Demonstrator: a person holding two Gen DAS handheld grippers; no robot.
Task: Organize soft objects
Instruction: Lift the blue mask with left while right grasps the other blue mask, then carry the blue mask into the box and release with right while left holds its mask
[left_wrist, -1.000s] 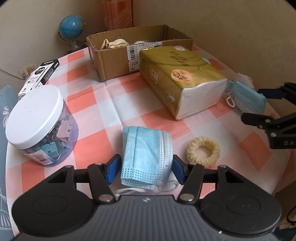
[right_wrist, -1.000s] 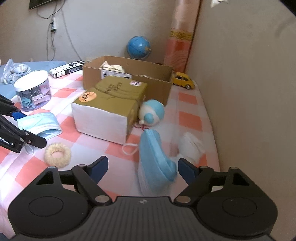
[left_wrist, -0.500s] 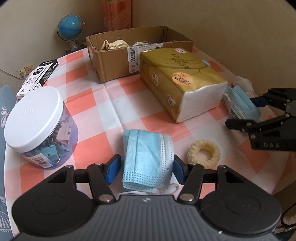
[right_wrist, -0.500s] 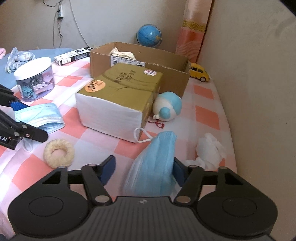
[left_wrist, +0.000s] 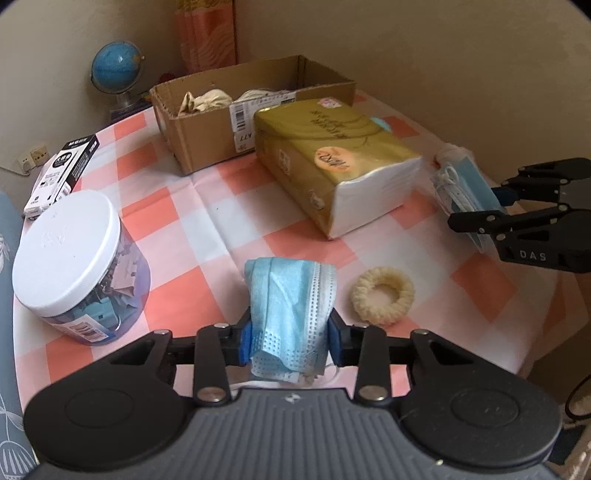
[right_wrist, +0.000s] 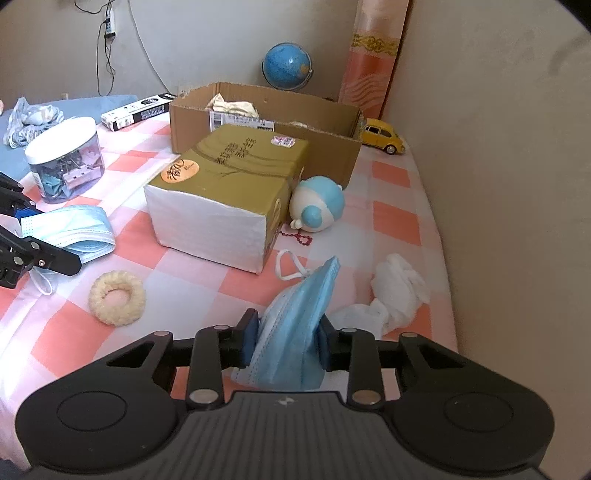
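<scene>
The left hand-held gripper (left_wrist: 290, 338) is closing on a folded blue face mask (left_wrist: 291, 306) low over the tabletop (left_wrist: 236, 221) — its pads already press the cloth. The right hand-held gripper (right_wrist: 286, 338) pinches a second mask (right_wrist: 295, 332). Both masks are light and limp, so a grip across the folded middle seems best — loose ear loops may snag. Farther back stands the cardboard box (right_wrist: 321, 136).

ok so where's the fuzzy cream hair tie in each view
Left wrist view: the cream hair tie lies flat on the checked cloth, right of centre, just beyond the left gripper and to the right of it.
Right wrist view: the same tie lies lower left, well left of the right gripper.
Shared landmark: the gold tissue pack, farther back on the table than the tie in both views.
</scene>
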